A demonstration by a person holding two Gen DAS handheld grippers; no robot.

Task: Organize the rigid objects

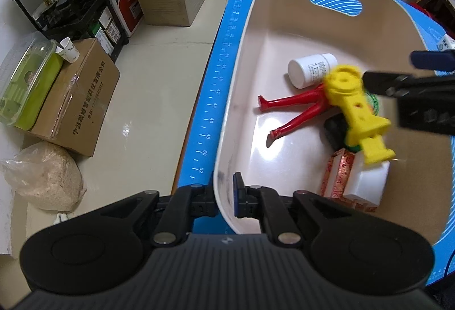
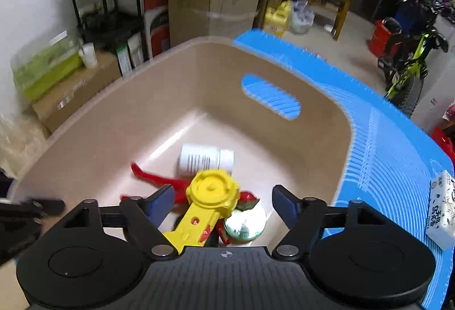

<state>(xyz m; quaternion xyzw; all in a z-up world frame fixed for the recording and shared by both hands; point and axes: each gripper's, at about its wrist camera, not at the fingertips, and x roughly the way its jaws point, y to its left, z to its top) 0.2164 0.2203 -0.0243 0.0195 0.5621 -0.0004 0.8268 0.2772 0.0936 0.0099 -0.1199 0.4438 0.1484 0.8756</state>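
Left gripper (image 1: pixel 224 196): closed on the near rim of the beige bin (image 1: pixel 250 25), steadying it.
Right gripper (image 2: pixel 223 203): jaws spread wide, holding nothing.
Yellow toy (image 2: pixel 209 203): between the 2 parted fingers, above the bin's pile; blurred, whether resting or falling I can't tell.
Handling: looks like light, stiff, smooth plastic; the flat shank is probably the best hold.
Underneath: red figure (image 1: pixel 293 108), white bottle (image 1: pixel 310 69).

Both handheld tools are matte black plastic. The left tongs (image 1: pixel 226 194) have a ribbed grey-black body, two round domed housings, angular link arms with silver rivets, and blue pads on the fingertips (image 1: pixel 237 190). The right tongs (image 2: pixel 223 203) look the same, with a small round crosshair mark at centre.
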